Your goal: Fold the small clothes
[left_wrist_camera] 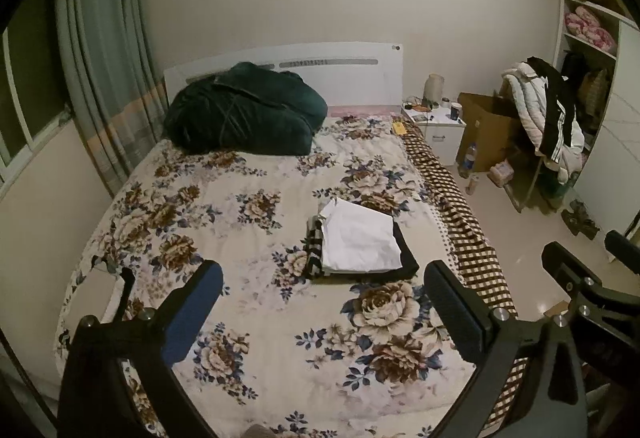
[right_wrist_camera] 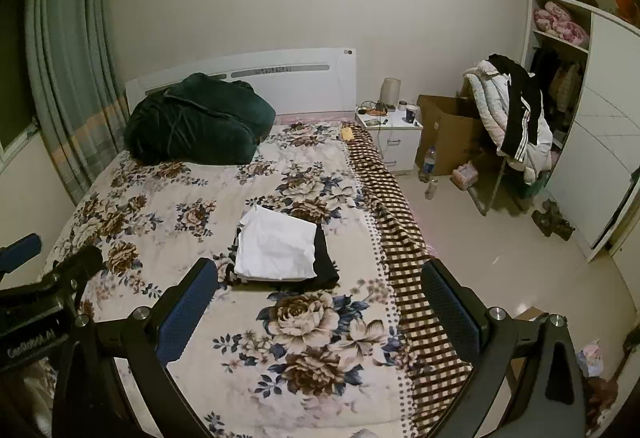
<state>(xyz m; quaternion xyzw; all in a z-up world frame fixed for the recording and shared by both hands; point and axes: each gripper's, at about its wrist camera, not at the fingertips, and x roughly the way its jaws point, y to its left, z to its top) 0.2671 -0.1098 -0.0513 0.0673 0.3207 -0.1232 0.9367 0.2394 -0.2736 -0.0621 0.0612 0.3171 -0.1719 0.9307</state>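
A stack of folded clothes lies on the floral bedspread (left_wrist_camera: 224, 222): a white garment (left_wrist_camera: 360, 242) on top, a black one (left_wrist_camera: 406, 258) under its right side, a striped one (left_wrist_camera: 314, 250) at its left. The stack also shows in the right wrist view, white garment (right_wrist_camera: 276, 248) on top. My left gripper (left_wrist_camera: 324, 278) is open and empty, held above the bed short of the stack. My right gripper (right_wrist_camera: 320, 274) is open and empty, also short of the stack, toward the bed's right edge. Each gripper shows at the edge of the other's view.
A dark green blanket bundle (left_wrist_camera: 244, 112) lies by the headboard. A checkered sheet (left_wrist_camera: 460, 214) hangs along the bed's right edge. A white nightstand (right_wrist_camera: 394, 134), a cardboard box (right_wrist_camera: 448, 130), bottles on the floor, a chair draped with clothes (right_wrist_camera: 516, 118) and a wardrobe (right_wrist_camera: 592, 142) stand at the right.
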